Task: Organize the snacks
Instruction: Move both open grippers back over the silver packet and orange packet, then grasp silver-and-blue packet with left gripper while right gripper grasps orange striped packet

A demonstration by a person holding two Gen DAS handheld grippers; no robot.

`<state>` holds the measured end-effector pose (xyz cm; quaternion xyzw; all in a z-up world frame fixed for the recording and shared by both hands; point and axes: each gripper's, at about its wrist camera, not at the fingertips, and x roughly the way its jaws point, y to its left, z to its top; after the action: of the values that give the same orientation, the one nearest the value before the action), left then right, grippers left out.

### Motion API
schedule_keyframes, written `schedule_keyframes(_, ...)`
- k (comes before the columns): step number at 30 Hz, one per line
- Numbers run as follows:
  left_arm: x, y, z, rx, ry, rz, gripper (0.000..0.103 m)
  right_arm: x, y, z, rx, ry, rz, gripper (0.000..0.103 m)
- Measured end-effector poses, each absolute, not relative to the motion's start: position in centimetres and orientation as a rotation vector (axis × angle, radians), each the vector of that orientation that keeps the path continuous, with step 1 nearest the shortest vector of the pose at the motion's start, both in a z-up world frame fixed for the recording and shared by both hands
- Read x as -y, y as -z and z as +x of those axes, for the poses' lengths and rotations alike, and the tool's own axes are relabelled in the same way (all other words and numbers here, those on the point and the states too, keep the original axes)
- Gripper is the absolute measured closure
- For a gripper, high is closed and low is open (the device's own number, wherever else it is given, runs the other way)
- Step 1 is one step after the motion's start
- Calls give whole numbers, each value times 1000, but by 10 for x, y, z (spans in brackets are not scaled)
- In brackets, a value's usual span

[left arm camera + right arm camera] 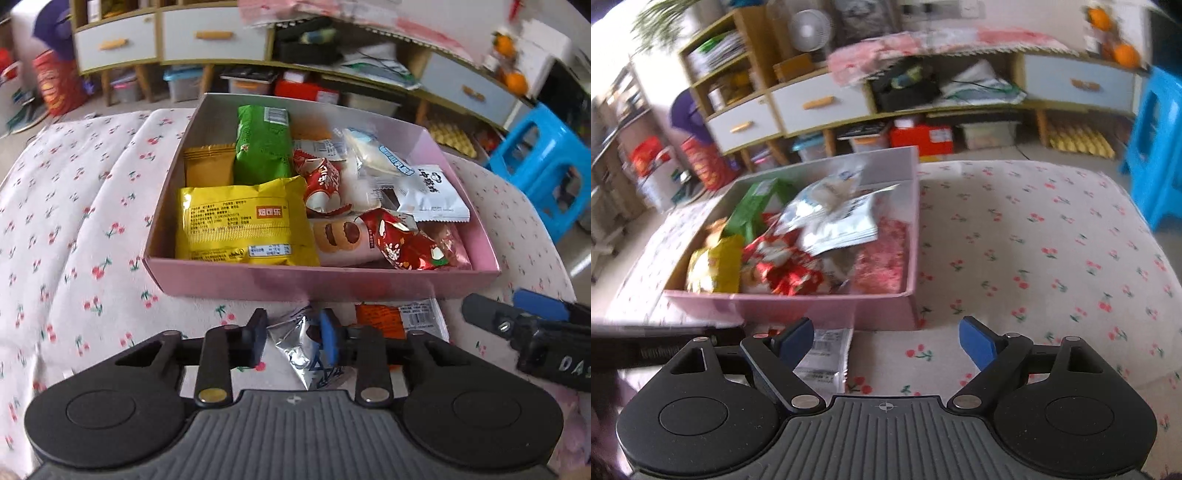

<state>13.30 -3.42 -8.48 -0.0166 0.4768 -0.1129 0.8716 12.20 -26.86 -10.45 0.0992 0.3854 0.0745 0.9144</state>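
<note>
A pink box on the cherry-print cloth holds several snack packs: a yellow pack, a green pack, red wrappers and white packets. My left gripper is just in front of the box, its fingers closed on a small silver snack packet. An orange-and-white packet lies beside it on the cloth. My right gripper is open and empty in front of the box, over a white packet. It also shows in the left wrist view.
Low cabinets with white drawers and storage bins stand behind the table. A blue plastic stool is at the right. The cherry-print cloth spreads to the right of the box.
</note>
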Motion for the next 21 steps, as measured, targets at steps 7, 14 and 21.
schedule_keyframes(7,21,80,130,-1020,318,46,75,239,118,120,-810,-285,75,15)
schedule_keyframes(14,2,80,123,-1017,319,106,71,214,127,111,-785,-356,-22,11)
schedule_keyframes(21,-17,84,117,-1034,316,25,47,198,122,97,-805,-549,-25,11)
